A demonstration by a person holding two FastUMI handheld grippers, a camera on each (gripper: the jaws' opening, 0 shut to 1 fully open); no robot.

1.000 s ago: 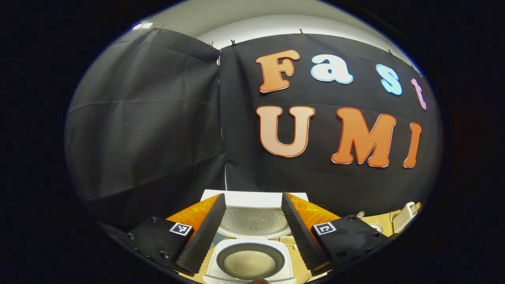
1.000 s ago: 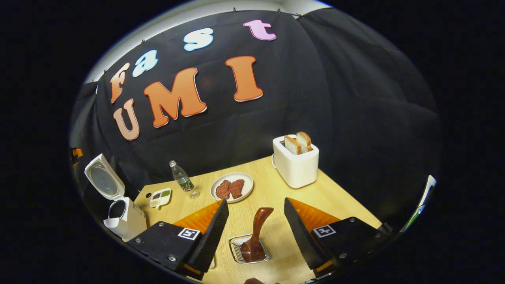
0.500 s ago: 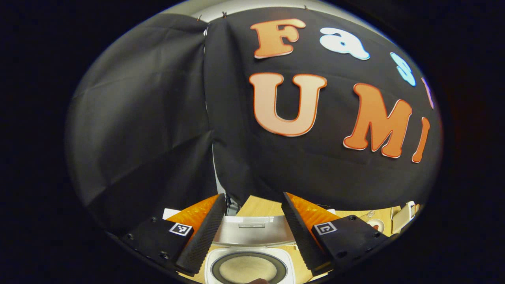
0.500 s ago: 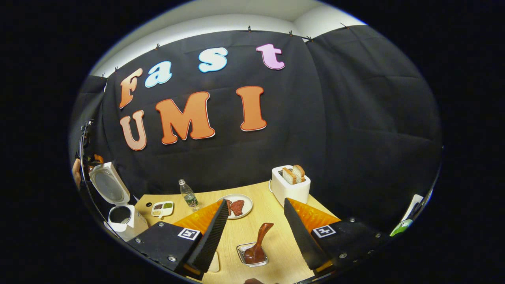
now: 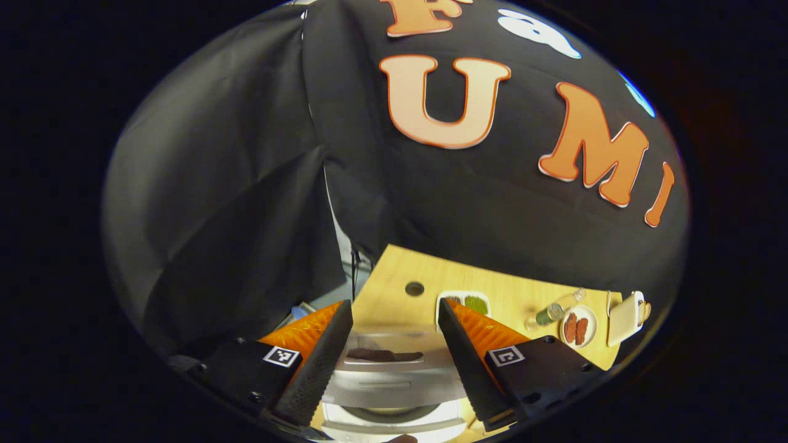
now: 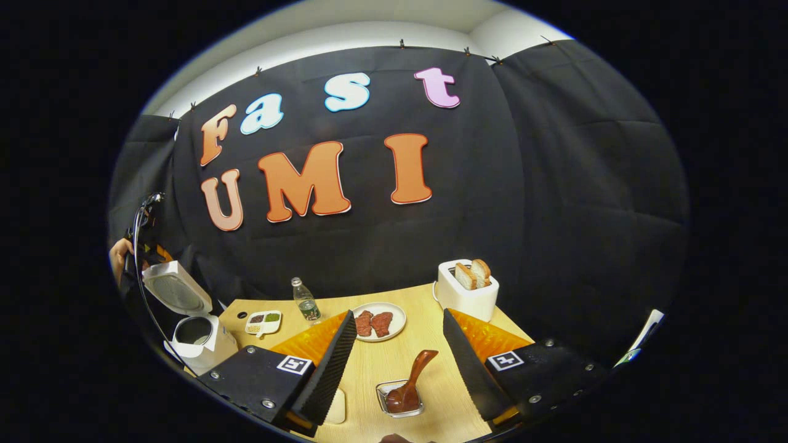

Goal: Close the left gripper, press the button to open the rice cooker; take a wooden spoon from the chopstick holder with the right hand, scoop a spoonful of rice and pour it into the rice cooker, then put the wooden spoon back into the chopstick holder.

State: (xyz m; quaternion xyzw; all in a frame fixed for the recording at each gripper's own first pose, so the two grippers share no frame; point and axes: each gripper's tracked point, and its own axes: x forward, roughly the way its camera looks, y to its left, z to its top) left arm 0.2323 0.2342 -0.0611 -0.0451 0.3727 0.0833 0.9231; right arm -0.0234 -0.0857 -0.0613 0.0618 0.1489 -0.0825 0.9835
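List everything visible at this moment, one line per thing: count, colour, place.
rice cooker: 1, white, far left of the table, lid partly raised
wooden spoon: 1, dark brown, standing in the chopstick holder
chopstick holder: 1, metal wire, near table edge between the right tongs' fingers
plate: 1, white, mid-table, holding two reddish pieces
bottle: 1, clear, green label, left of the plate
divided dish: 1, white, between rice cooker and bottle
toaster: 1, white, right of the plate, two bread slices in it
table: 1, light wood
left tongs: open, above the rice cooker
right tongs: open, holding nothing, above the spoon
hand: 1, far left in the right gripper view
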